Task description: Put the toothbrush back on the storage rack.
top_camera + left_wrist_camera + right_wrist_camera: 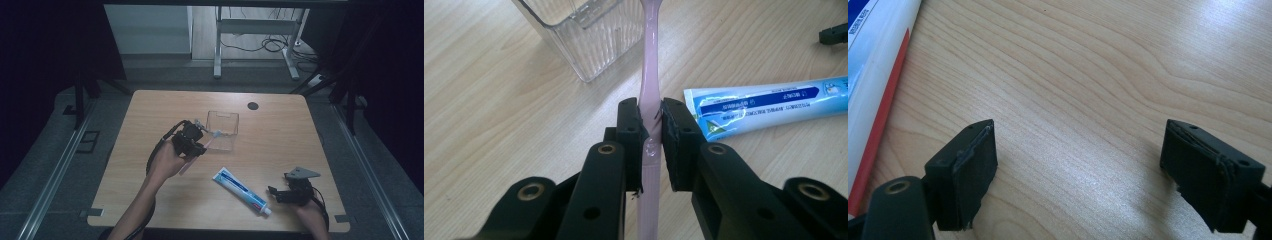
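A pink toothbrush point(650, 100) runs up between the pads of my left gripper point(651, 142), which is shut on its handle. In the high view the left gripper point(197, 141) hovers beside a clear plastic cup point(222, 129), and the brush head point(216, 134) reaches the cup's near wall. The cup point(584, 35) stands at the top of the left gripper view. A blue and white toothpaste tube point(242, 190) lies flat near the table's front; the tube point(769, 102) is also to the right of my left jaws. My right gripper point(277, 193) rests low by the tube's cap end, open and empty point(1078, 165).
The wooden table point(280, 135) carries a small round black disc point(253, 105) near its far edge. Table legs and cables point(260, 42) are on the floor beyond it. The tube's edge point(873, 65) lies left of my right jaws.
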Tool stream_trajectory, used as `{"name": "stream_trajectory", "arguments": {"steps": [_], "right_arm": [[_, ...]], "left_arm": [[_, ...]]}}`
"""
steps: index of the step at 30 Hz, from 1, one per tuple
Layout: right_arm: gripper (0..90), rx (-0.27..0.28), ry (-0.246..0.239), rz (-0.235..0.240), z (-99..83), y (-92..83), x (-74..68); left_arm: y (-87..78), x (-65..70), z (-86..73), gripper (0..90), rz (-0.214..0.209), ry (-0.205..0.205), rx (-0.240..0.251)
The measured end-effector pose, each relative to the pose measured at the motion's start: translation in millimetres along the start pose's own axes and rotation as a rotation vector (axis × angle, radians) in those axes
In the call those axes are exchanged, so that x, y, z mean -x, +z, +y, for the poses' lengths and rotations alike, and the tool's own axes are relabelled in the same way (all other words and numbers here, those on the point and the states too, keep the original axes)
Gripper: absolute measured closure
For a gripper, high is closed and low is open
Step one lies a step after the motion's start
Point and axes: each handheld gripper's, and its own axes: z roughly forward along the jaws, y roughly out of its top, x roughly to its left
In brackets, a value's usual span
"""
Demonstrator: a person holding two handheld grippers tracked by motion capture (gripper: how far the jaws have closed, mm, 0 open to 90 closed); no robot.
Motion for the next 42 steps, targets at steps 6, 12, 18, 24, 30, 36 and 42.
{"name": "stream_trajectory", "arguments": {"steps": [6, 12, 18, 24, 30, 36, 42], "right_arm": [[15.1, 0.000, -0.001, 0.000, 0.0, 0.0, 0.1], [15.1, 0.000, 0.000, 0.000, 0.0, 0.0, 0.0], [15.1, 0.000, 0.001, 0.001, 0.0, 0.0, 0.0], [15.1, 0.001, 0.002, 0.001, 0.0, 0.0, -0.1], [15.1, 0.001, 0.003, 0.001, 0.0, 0.0, -0.2], [15.0, 0.001, 0.001, 0.001, 0.0, 0.0, 0.0], [14.9, 0.001, 0.002, 0.002, 0.0, 0.0, -0.1]], "left_arm": [[-3.1, -3.6, 1.7, 79.3, 0.009, -0.003, 0.017], [-10.1, -6.7, 8.3, 79.3, 0.029, -0.002, 0.048], [-15.4, -5.3, 18.4, 79.3, 0.055, 0.006, 0.095], [-17.5, -5.8, 31.2, 79.3, 0.075, 0.010, 0.145], [-16.8, -10.8, 43.0, 79.3, 0.069, -0.004, 0.200], [-11.9, -13.0, 54.3, 79.3, 0.086, -0.006, 0.228], [-9.5, -17.4, 63.4, 79.3, 0.097, -0.019, 0.274]]}}
